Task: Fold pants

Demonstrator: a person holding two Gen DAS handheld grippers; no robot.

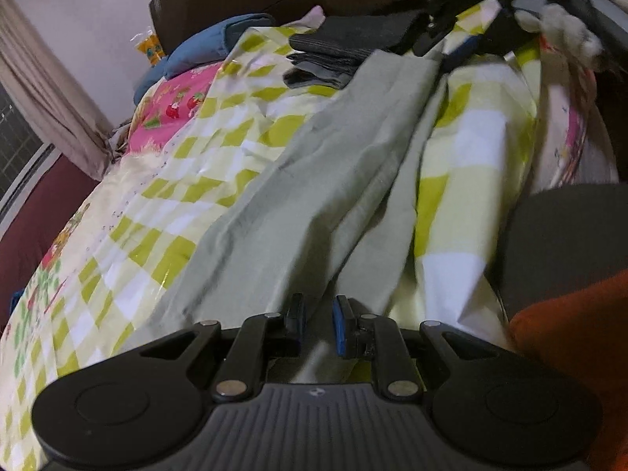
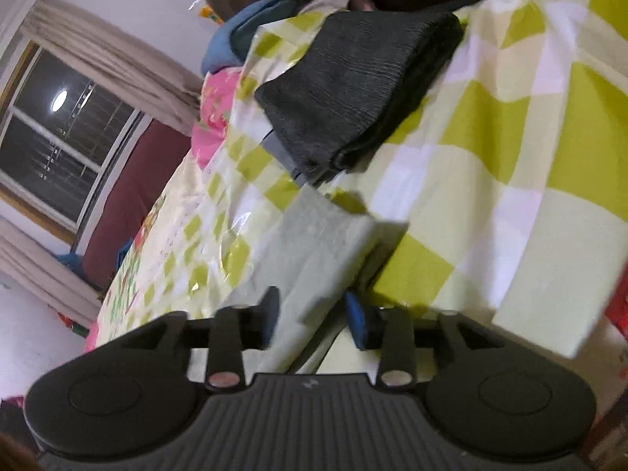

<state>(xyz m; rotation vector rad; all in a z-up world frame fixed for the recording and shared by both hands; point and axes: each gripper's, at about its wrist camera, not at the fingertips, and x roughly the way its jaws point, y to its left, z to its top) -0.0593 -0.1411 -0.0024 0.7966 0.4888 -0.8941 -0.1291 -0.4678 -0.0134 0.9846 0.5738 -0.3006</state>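
Pale green pants [image 1: 333,165] lie stretched along a yellow-green checked bedsheet [image 1: 168,196]. My left gripper [image 1: 318,322] is at their near end, its jaws closed on the cloth. In the left wrist view my right gripper [image 1: 435,39] holds the far end of the pants, near a pile of dark clothes. In the right wrist view my right gripper [image 2: 310,314] has the pale green cloth [image 2: 314,243] between its fingers, with a wider gap between the pads.
A stack of folded dark grey clothes [image 2: 357,90] sits on the bed just beyond the pants. A blue pillow [image 1: 212,43] and pink printed sheet [image 1: 176,102] lie at the head. A window [image 2: 59,149] and curtain [image 1: 51,98] are to the left.
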